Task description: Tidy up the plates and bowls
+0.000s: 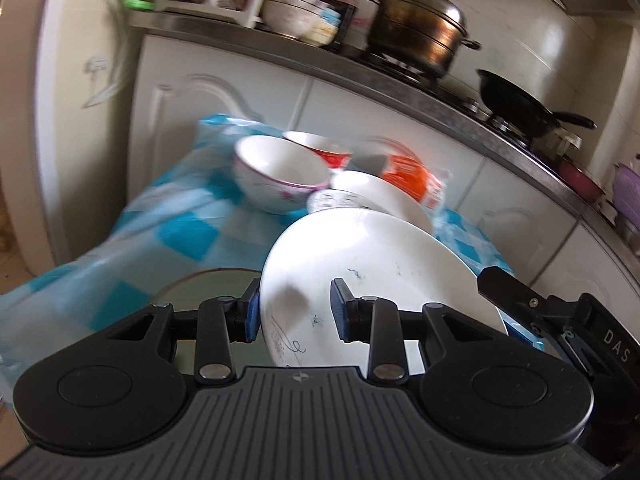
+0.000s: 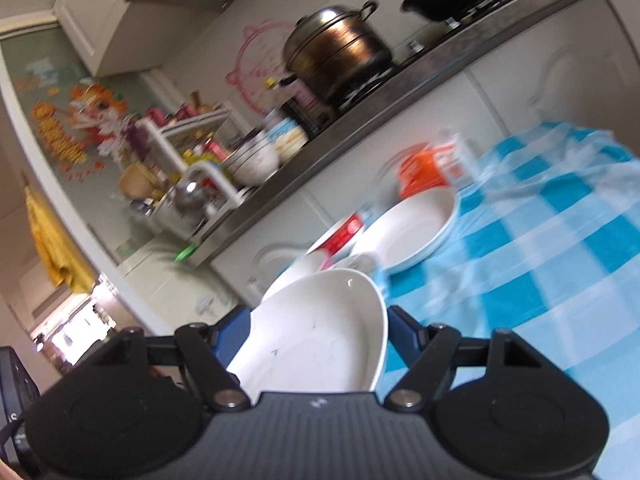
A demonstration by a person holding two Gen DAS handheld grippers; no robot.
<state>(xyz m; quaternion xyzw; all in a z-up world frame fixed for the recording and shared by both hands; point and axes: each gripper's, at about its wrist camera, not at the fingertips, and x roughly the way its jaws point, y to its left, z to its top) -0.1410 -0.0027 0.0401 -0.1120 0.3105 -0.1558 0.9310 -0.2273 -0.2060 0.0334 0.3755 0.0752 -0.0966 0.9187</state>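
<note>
A large white plate is tilted above the blue checked tablecloth. My left gripper is open, its blue pads standing either side of the plate's near rim. My right gripper is shut on the same white plate, with the rim between its blue pads; it also shows in the left wrist view at the plate's right edge. Behind stand a white floral bowl, a red and white bowl, a small patterned dish and another white plate.
An orange and white packet lies at the table's far end. A glass lid lies under my left gripper. Behind is a counter with a steamer pot, a black wok and stacked bowls.
</note>
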